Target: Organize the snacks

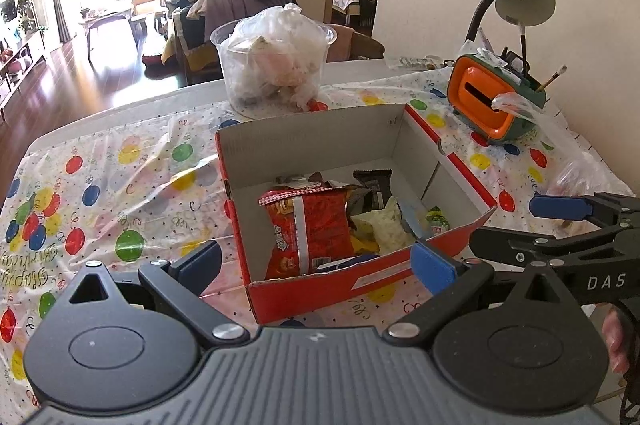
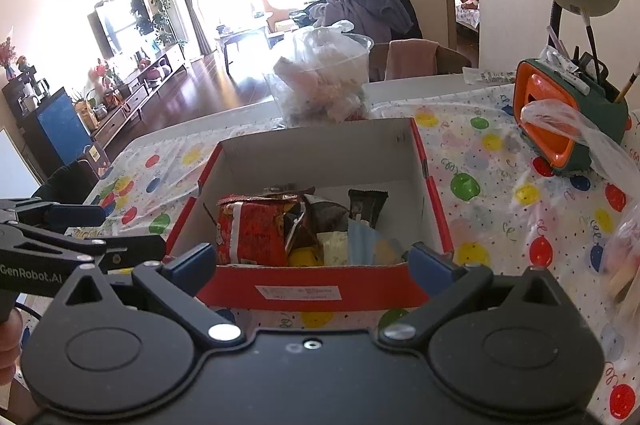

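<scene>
Left wrist view. Red cardboard box (image 1: 360, 281), centre frame, open-topped, standing on the balloon-print table (image 1: 120, 165); holds the snacks: red snack bag (image 1: 308, 229) upright against the near wall, dark wrapper (image 1: 374, 185) behind, pale green packet (image 1: 384, 225) to its right. Judged a collecting bin. Left tongs (image 1: 316, 261), lower frame, spread wide, empty, levelled just short of the box's near wall. Right tongs (image 1: 516, 225), right edge, parted, empty.

Right wrist view. Same box (image 2: 320, 289) centre; right tongs (image 2: 312, 257) lower centre, wide apart, holding nothing, facing its near wall. Clear tub (image 2: 320, 85) of bagged items behind, upper centre. Orange-green organizer (image 2: 560, 121) upper right.
</scene>
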`<action>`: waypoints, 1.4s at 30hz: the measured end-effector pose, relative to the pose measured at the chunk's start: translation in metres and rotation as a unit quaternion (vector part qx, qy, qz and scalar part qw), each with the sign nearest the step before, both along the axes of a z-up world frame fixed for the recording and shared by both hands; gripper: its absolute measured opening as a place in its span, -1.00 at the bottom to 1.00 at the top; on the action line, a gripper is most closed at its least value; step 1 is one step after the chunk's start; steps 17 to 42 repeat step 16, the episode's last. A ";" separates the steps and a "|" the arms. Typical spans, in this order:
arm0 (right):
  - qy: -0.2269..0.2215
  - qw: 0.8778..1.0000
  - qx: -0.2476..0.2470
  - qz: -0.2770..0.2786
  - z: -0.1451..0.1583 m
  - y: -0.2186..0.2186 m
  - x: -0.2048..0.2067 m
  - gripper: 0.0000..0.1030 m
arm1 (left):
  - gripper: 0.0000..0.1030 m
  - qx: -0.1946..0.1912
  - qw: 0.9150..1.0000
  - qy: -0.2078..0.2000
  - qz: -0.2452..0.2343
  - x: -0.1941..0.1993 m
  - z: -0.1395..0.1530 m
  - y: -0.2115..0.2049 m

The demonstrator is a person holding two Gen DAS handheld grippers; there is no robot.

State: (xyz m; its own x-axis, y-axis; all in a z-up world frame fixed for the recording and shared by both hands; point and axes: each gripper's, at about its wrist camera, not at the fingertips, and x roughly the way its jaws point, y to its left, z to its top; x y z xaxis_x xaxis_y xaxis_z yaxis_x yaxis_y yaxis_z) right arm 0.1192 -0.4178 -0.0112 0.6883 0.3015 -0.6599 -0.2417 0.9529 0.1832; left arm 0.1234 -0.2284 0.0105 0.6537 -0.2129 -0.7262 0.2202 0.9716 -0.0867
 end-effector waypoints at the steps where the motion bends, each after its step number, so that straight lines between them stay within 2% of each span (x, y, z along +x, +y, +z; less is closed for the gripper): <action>1: 0.001 1.000 0.000 0.000 0.000 0.000 0.000 1.00 | 0.97 0.000 1.000 0.000 0.000 0.000 0.000 0.000; 16: 0.009 1.000 0.000 0.001 -0.004 0.000 0.000 1.00 | 0.97 -0.008 1.000 0.016 0.005 0.004 -0.007 0.001; 42: 0.009 1.000 0.000 0.001 -0.004 0.000 0.000 1.00 | 0.97 -0.008 1.000 0.016 0.005 0.004 -0.007 0.001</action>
